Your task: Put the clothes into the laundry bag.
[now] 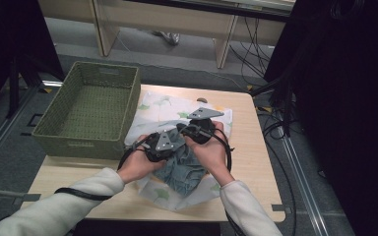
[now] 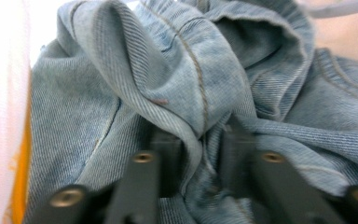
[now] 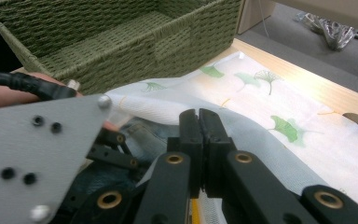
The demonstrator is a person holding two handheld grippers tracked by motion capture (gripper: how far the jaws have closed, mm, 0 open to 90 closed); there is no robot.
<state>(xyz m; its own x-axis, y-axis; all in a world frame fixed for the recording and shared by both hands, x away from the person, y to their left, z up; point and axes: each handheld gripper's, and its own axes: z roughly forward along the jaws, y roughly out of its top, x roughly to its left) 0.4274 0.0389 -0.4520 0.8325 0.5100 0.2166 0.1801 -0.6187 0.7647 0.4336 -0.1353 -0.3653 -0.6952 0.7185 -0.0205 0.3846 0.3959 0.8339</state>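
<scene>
High view shows your left gripper [image 1: 163, 143] pinching a fold of the jeans [image 1: 182, 169] on the near cloth [image 1: 174, 199], your right gripper [image 1: 198, 129] pressed together beside it, so lift evenly toward the far-left basket [image 1: 128, 105].

Dim room, lit tabletop; left gripper view blurred, perhaps overexposed at left.

The jeans [image 2: 242, 70] are faded blue denim cloth, ribbed and matt. The leaf-printed sheet [image 3: 279, 126] is thin, smooth white fabric. The basket [image 1: 91, 105] is coarse green weave. The table [image 1: 253, 147] is pale, smooth wood. The right tongs [image 3: 199, 122] look matt black plastic with brass rivets.
</scene>
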